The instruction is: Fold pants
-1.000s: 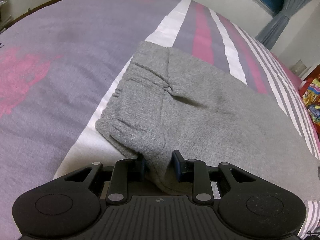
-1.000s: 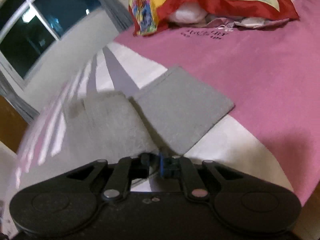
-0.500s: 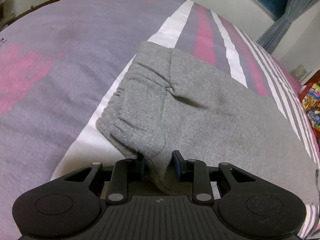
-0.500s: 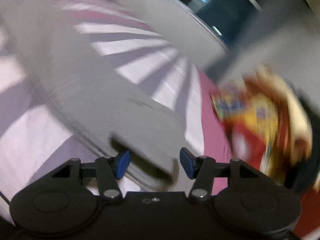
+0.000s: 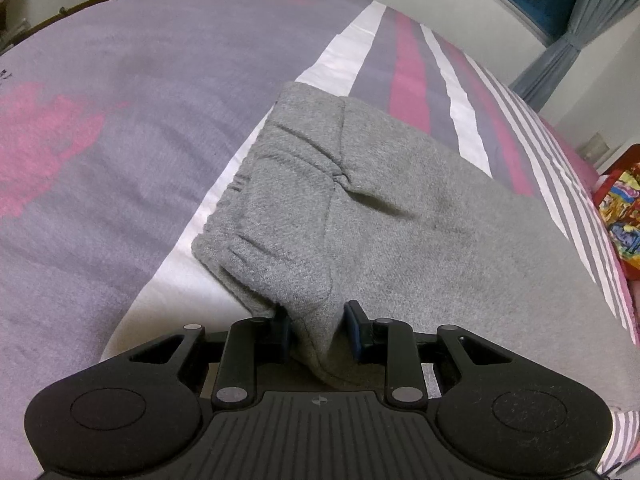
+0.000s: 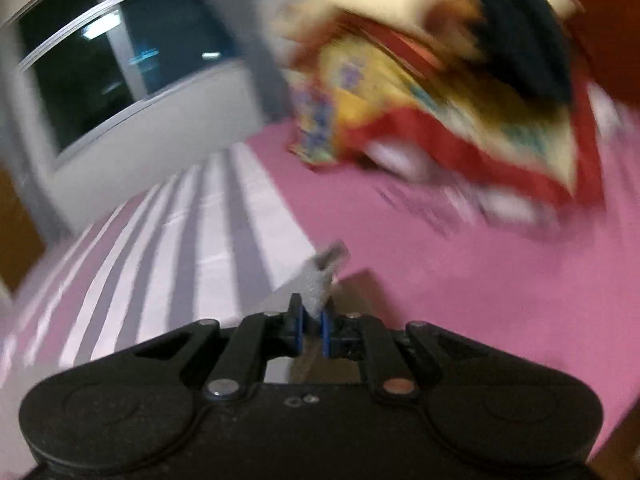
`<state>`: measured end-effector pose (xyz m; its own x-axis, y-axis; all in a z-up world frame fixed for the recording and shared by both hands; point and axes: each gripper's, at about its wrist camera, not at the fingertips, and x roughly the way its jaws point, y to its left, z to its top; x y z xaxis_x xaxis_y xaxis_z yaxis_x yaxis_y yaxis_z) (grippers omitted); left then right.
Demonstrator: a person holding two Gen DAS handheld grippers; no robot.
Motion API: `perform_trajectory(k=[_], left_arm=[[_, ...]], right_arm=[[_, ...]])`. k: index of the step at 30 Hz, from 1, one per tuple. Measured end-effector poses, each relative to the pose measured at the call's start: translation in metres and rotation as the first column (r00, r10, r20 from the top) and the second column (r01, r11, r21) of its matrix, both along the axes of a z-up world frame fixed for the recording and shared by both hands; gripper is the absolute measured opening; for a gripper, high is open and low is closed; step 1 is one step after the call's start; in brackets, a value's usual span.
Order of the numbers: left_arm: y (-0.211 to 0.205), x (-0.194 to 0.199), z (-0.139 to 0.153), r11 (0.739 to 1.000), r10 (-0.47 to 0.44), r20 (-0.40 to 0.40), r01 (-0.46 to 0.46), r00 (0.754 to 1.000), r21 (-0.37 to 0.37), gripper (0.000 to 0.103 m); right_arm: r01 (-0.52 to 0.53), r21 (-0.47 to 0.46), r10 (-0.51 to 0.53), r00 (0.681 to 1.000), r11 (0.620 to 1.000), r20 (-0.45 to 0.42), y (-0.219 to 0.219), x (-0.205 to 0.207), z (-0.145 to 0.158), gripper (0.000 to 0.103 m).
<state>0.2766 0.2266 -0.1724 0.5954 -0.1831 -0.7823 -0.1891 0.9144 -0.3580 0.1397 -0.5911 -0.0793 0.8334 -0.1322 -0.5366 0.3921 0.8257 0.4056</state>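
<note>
The grey pants (image 5: 400,216) lie on the striped bedspread (image 5: 120,120), waistband at the left. My left gripper (image 5: 318,326) has its jaws around the near corner of the waistband; the pads touch a thick fold of the cloth. My right gripper (image 6: 311,326) is shut on a small bunch of grey pants cloth (image 6: 320,280) that sticks up from between the blue pads, held above the pink part of the bed (image 6: 460,300). The right wrist view is blurred by motion.
A red and yellow patterned blanket (image 6: 420,120) is heaped at the far side of the bed; it also shows in the left wrist view (image 5: 620,208). A dark window (image 6: 100,68) and a grey curtain (image 5: 568,36) are beyond the bed.
My right gripper opened around the pants edge, then shut on the cloth while swinging fast. The left gripper stayed on the waistband corner, with the view shifting slightly.
</note>
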Motion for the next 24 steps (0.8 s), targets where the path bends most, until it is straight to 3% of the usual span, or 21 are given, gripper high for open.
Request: perform_trajectory(k=[2, 6, 9, 12, 13, 15, 16, 18, 20, 22, 23, 24], left_arm=[[0.000, 0.000, 0.001, 1.000, 0.000, -0.002, 0.000, 1.000, 0.005, 0.028], [-0.002, 0.001, 0.002, 1.000, 0.002, -0.003, -0.002, 1.000, 0.010, 0.028], [-0.003, 0.001, 0.001, 1.000, 0.007, 0.003, -0.007, 1.000, 0.013, 0.028], [-0.004, -0.003, 0.004, 1.000, 0.019, 0.019, -0.020, 1.000, 0.013, 0.028], [-0.004, -0.006, 0.007, 0.999, 0.025, 0.035, -0.026, 0.999, 0.022, 0.028], [-0.007, -0.017, 0.018, 0.998, 0.036, 0.090, -0.041, 0.995, 0.048, 0.028], [-0.007, -0.025, 0.024, 0.997, 0.048, 0.129, -0.056, 0.990, 0.057, 0.028], [-0.005, -0.035, 0.028, 0.994, 0.080, 0.167, -0.091, 0.983, 0.059, 0.028], [0.000, -0.041, 0.026, 0.990, 0.123, 0.177, -0.132, 0.976, 0.040, 0.028], [0.004, -0.044, 0.022, 0.988, 0.147, 0.172, -0.153, 0.974, 0.021, 0.032], [0.005, -0.045, 0.021, 0.986, 0.159, 0.175, -0.164, 0.972, 0.015, 0.044], [0.007, -0.048, 0.021, 0.983, 0.180, 0.185, -0.185, 0.966, 0.007, 0.053]], right_arm=[[0.027, 0.098, -0.018, 0.996, 0.995, -0.089, -0.019, 0.002, -0.035, 0.008], [0.041, 0.191, -0.031, 0.998, 0.981, -0.054, -0.029, -0.006, -0.045, 0.008], [0.043, 0.182, -0.039, 0.999, 0.982, -0.023, -0.026, -0.010, -0.038, 0.008], [0.056, 0.166, -0.040, 0.994, 0.985, -0.099, -0.027, -0.002, -0.050, 0.007], [0.060, 0.158, -0.045, 0.994, 0.986, -0.099, -0.026, -0.002, -0.046, 0.013], [0.091, 0.071, -0.088, 0.995, 0.993, -0.050, -0.014, -0.009, -0.028, 0.023], [0.069, 0.017, -0.069, 0.998, 0.997, -0.009, -0.004, -0.010, -0.016, 0.023], [-0.036, -0.034, 0.038, 0.998, 0.999, 0.049, 0.020, -0.003, 0.006, 0.023], [-0.203, -0.069, 0.208, 0.974, 0.977, 0.086, 0.057, 0.020, 0.027, 0.023], [-0.361, -0.106, 0.372, 0.923, 0.926, 0.103, 0.104, 0.051, 0.045, 0.024], [-0.457, -0.113, 0.469, 0.877, 0.882, 0.108, 0.137, 0.072, 0.053, 0.026], [-0.522, -0.113, 0.533, 0.838, 0.845, 0.113, 0.162, 0.087, 0.058, 0.035]])
